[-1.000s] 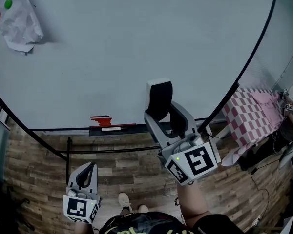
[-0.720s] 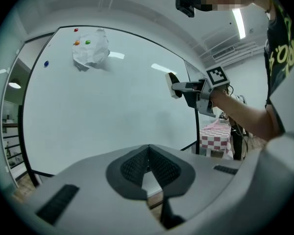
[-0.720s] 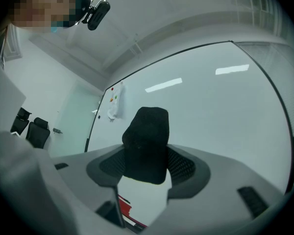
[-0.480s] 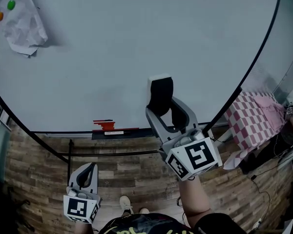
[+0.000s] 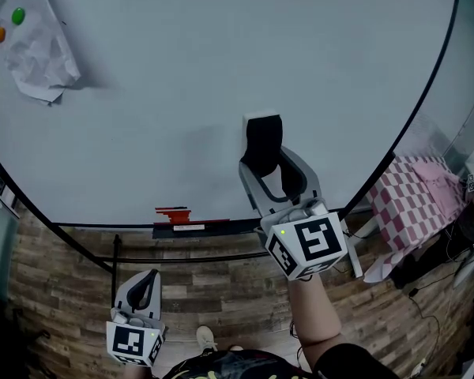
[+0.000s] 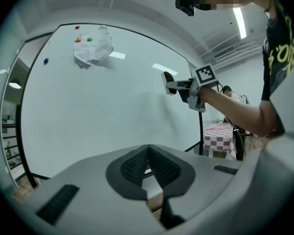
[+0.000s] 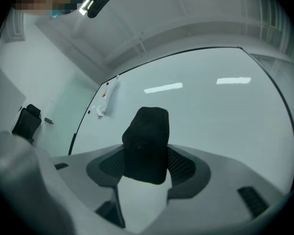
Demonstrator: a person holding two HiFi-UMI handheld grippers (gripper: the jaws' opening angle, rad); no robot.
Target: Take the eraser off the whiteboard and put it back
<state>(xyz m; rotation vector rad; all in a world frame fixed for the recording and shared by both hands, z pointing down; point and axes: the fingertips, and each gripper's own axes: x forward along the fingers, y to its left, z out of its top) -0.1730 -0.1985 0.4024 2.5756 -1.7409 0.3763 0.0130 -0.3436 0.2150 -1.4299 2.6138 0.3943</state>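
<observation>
**Eraser clamped in right gripper, in front of whiteboard**

The whiteboard (image 5: pixel 182 93) filled most of the head view. A crumpled paper (image 5: pixel 39 58) hung at its upper left under small coloured magnets (image 5: pixel 18 16). Red markers (image 5: pixel 172 212) lay on the tray (image 5: pixel 213 226) along its lower edge. A checked cloth (image 5: pixel 415 200) was at the right, beyond the frame, and plank floor (image 5: pixel 205 279) lay below. Nothing stood between the grippers and the board.

The right gripper (image 5: pixel 270 168) was raised toward the board's lower middle and grasped the eraser (image 5: pixel 262 144). In the right gripper view the dark eraser (image 7: pixel 147 143) stood upright between the pads (image 7: pixel 185 164), which pressed on both its sides, its top clear of the fingertips. Contact with the board could not be determined.

The left gripper (image 5: pixel 142 284) was low, well apart, its jaws closed together on nothing.
</observation>
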